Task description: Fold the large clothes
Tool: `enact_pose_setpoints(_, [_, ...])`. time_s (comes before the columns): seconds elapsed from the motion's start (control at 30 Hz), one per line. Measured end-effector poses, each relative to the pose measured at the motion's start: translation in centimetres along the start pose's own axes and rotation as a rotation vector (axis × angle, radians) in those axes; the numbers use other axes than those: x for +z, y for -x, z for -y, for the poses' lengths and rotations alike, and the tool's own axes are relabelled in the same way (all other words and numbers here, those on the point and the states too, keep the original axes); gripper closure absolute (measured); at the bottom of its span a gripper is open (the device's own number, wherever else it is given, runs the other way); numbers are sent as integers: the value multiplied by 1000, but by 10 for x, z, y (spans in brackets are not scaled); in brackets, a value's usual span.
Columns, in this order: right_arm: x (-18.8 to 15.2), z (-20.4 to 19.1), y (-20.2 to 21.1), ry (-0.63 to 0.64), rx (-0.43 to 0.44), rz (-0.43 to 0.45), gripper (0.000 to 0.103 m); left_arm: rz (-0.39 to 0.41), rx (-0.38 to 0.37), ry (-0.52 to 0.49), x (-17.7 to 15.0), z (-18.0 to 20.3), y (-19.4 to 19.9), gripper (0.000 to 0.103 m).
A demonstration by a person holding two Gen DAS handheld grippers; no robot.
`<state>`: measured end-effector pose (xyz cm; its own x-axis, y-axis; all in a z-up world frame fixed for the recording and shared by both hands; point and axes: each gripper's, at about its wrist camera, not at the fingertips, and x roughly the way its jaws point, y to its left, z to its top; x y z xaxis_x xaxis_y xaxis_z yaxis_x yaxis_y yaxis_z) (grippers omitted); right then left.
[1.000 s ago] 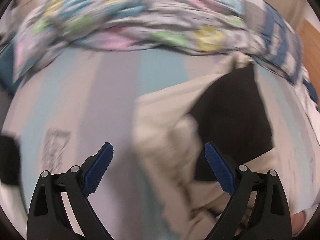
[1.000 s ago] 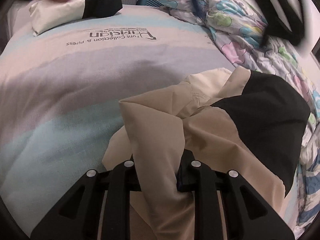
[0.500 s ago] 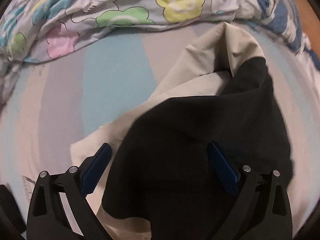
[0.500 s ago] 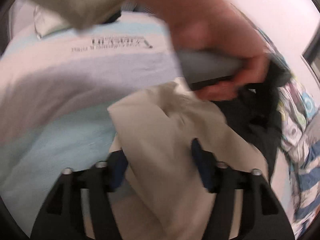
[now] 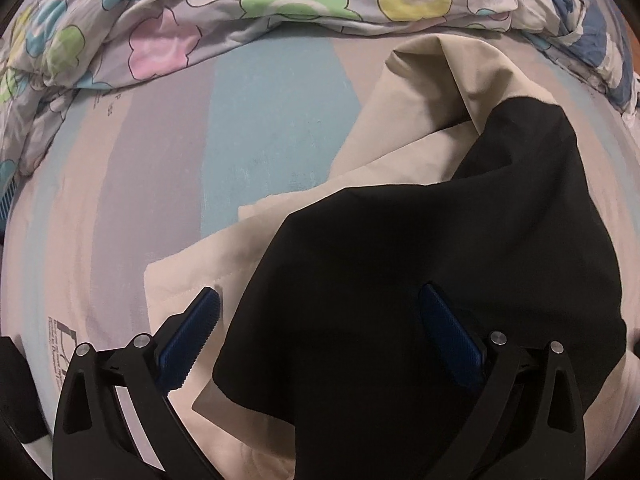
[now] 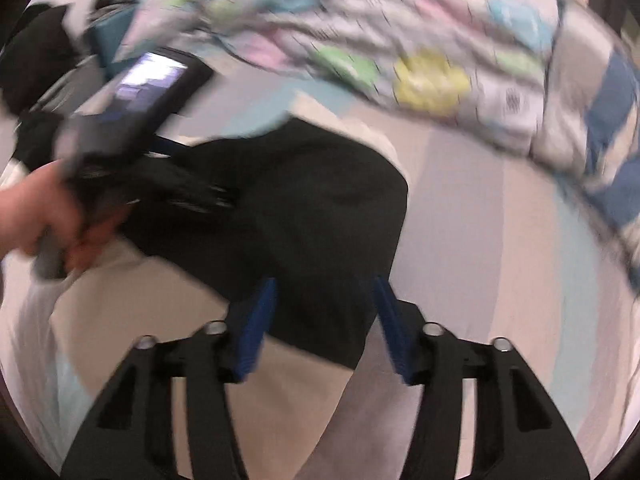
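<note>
Both grippers hung over the cream-and-black garment (image 5: 420, 240), which lay crumpled on the striped bedsheet (image 5: 260, 120) below the flower-print duvet (image 5: 280, 0). At full spread and opening a touch further, the left gripper (image 5: 320, 312) had dropped closer to the cloth than a second before: the black panel, then off to one side in its view, now filled the space between its blue pads (image 5: 192, 336), which pressed on nothing. One pad stood over the cream hem, the other over the black. A second ago the right gripper (image 6: 324, 320) was clamped on a cream fold; it had let go, swung across, and now stood about half wide with its jaws closing, the lower edge of the black panel between them but not pinched. Its view was heavily blurred. At that view's left edge, a hand (image 6: 44, 216) gripped the handle of the other tool, where earlier only bedding showed.
</note>
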<state>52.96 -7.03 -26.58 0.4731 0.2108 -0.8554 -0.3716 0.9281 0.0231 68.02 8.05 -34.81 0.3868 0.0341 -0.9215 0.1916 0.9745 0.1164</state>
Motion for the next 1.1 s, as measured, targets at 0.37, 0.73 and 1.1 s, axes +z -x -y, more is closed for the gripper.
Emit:
enact_pose_setpoints(0.37, [-18,-8,-21,-89,-4,-27,56,54,82,-17,-19,9,44,6])
enact_pose_setpoints(0.73, [-23,-10,4,-192,27,-29,56,75,11,105,-67,22,74,6])
enact_pose_setpoints(1.1, [-29,6,-14,-204,90,-84,33,0,-193,249,-122,-51,72,5])
